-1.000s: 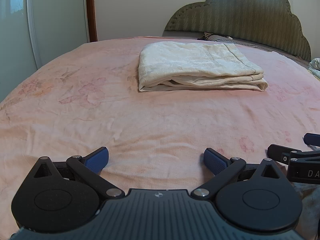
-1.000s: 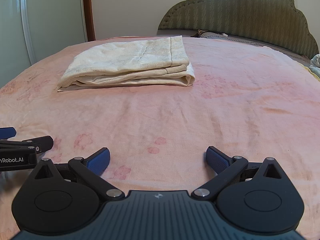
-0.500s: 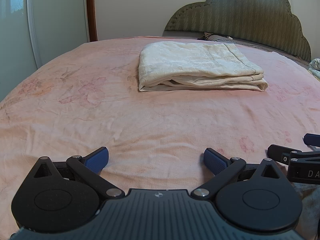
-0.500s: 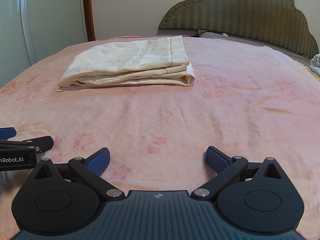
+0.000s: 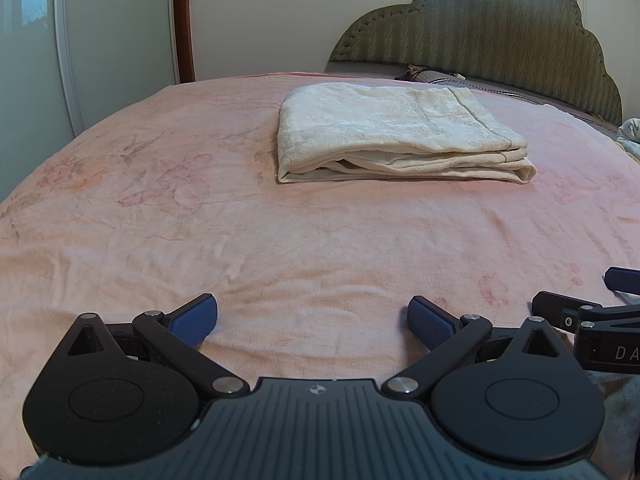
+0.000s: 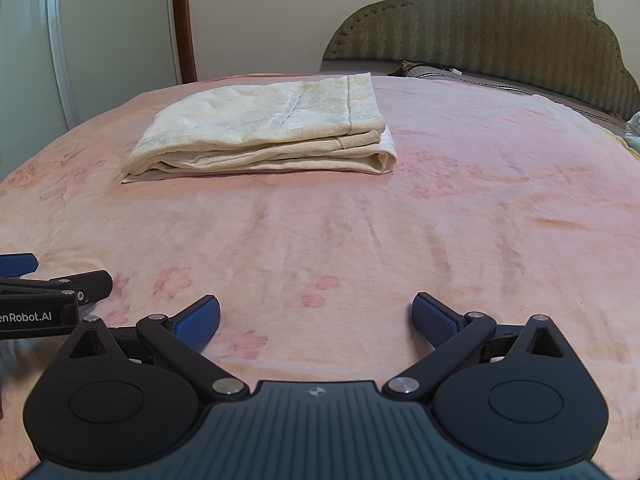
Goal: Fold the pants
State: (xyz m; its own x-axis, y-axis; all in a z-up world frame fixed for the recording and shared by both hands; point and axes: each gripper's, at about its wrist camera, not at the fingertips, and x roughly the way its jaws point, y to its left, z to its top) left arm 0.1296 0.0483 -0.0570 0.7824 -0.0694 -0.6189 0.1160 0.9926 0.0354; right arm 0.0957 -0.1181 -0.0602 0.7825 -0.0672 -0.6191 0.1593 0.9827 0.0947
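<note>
Cream pants [image 5: 396, 132] lie folded in a neat rectangular stack on the pink bed, far ahead of both grippers; they also show in the right wrist view [image 6: 264, 132]. My left gripper [image 5: 313, 320] is open and empty, low over the blanket near the front edge. My right gripper [image 6: 316, 320] is open and empty, beside it on the right. Each gripper shows at the edge of the other's view: the right one [image 5: 592, 312] and the left one [image 6: 48, 292].
A pink floral blanket [image 5: 200, 220] covers the bed. A green padded headboard [image 5: 500, 40] stands at the back right. A pale wardrobe door [image 5: 100, 40] and a wooden door frame [image 5: 184, 20] stand at the left.
</note>
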